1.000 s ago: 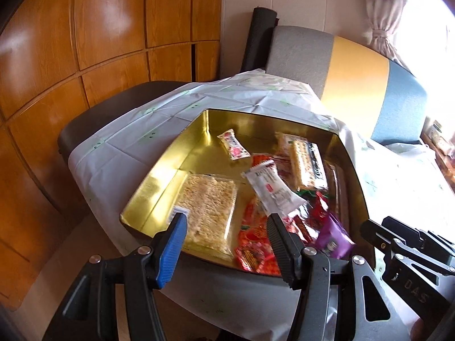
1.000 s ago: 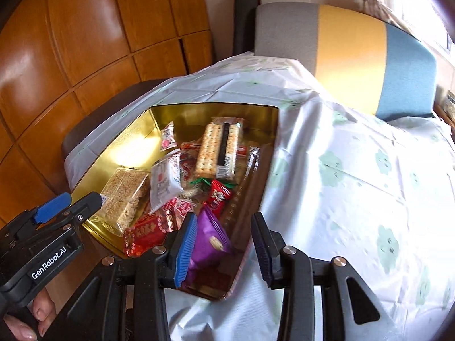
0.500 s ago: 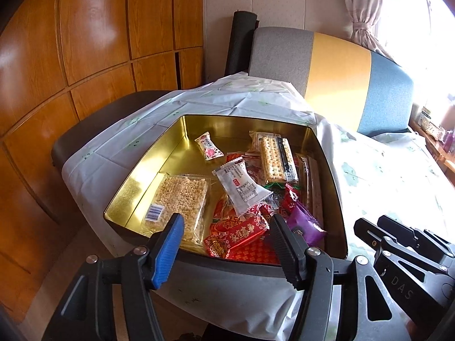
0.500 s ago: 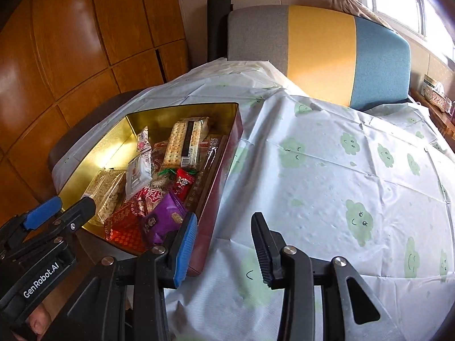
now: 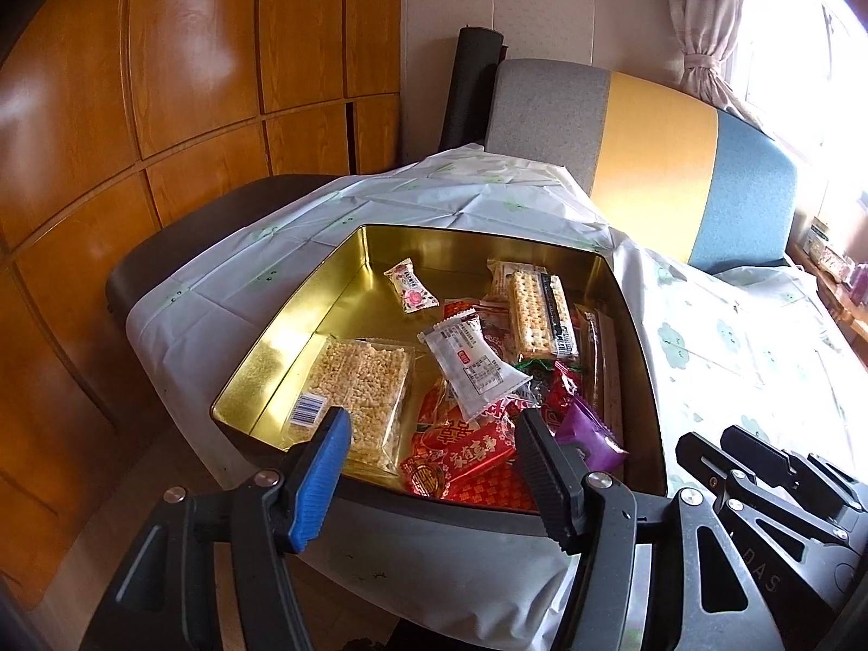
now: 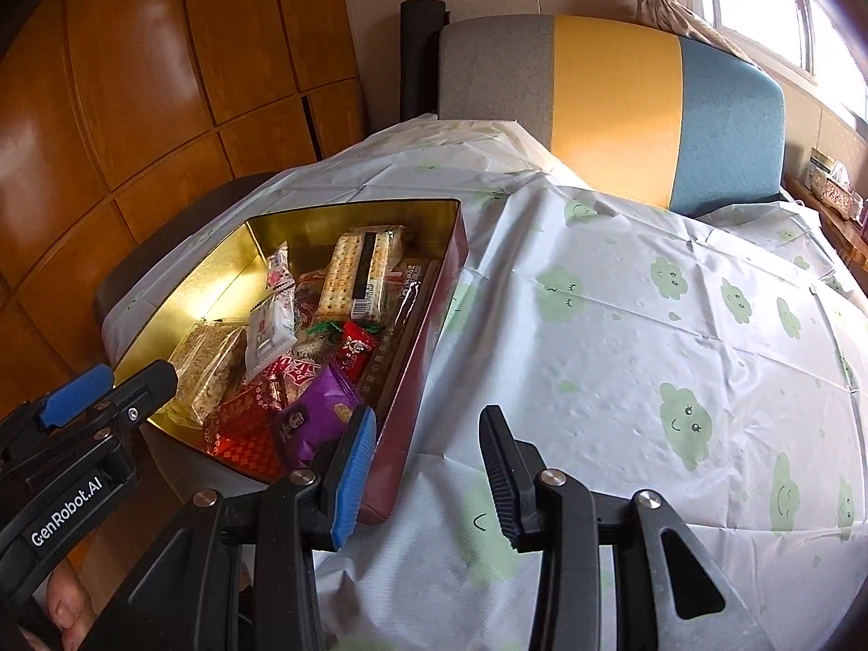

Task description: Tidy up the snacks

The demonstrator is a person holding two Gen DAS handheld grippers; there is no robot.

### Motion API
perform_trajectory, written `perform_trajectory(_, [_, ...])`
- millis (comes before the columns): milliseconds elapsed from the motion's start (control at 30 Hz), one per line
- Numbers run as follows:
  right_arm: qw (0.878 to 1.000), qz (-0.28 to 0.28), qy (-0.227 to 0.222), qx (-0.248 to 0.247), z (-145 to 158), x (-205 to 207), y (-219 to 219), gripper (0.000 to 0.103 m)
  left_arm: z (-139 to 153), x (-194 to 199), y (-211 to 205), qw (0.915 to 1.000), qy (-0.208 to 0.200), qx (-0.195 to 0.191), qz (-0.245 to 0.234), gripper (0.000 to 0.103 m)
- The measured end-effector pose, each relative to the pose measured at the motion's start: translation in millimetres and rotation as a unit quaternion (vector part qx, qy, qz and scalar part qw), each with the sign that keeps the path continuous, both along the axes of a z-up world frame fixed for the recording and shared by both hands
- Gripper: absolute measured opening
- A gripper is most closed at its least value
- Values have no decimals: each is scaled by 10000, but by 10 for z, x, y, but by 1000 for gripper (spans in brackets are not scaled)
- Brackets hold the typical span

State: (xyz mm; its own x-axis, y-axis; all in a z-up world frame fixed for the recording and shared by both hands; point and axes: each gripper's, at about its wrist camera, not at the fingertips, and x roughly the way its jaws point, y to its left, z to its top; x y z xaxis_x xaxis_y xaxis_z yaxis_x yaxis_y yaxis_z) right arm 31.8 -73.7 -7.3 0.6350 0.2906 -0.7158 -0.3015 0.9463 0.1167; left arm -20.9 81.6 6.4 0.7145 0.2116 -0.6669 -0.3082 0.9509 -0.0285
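Left claw (image 5: 428, 466) tilts downward over the near rim of the tin (image 5: 325, 293), its blue pad and black pad standing well apart with nothing gripped between them; seen from the right wrist, its body enters from the lower left, with a fingertip of the person's hand (image 6: 65, 605) showing under it; right claw (image 6: 428, 466) also angles downward, jaws parted with nothing between them, its blue pad just beside the tin's near right corner and its black pad over the tabletop (image 6: 678, 325), which wears a pale cloth printed with green smiling clouds. Gold inside and dark red outside, the tin sits on the left part of the tabletop; within it, from left to right, lie a clear pack of puffed rice bars (image 5: 358, 390) with a barcode label, a small pink-flowered sweet (image 5: 410, 286) alone near the back, a white sachet (image 5: 472, 366) tilted atop red wrappers (image 5: 466, 450), a long cracker pack (image 5: 540, 312), and a purple packet (image 5: 588, 434) at the near right; behind stands a grey, yellow and blue headboard (image 5: 656, 157).
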Motion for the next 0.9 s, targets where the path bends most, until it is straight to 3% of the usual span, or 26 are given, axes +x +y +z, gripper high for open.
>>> perform_trajectory(900, [9999, 102, -26, -55, -8, -32, 71, 46, 17, -29, 81, 10000, -22, -9, 70, 66])
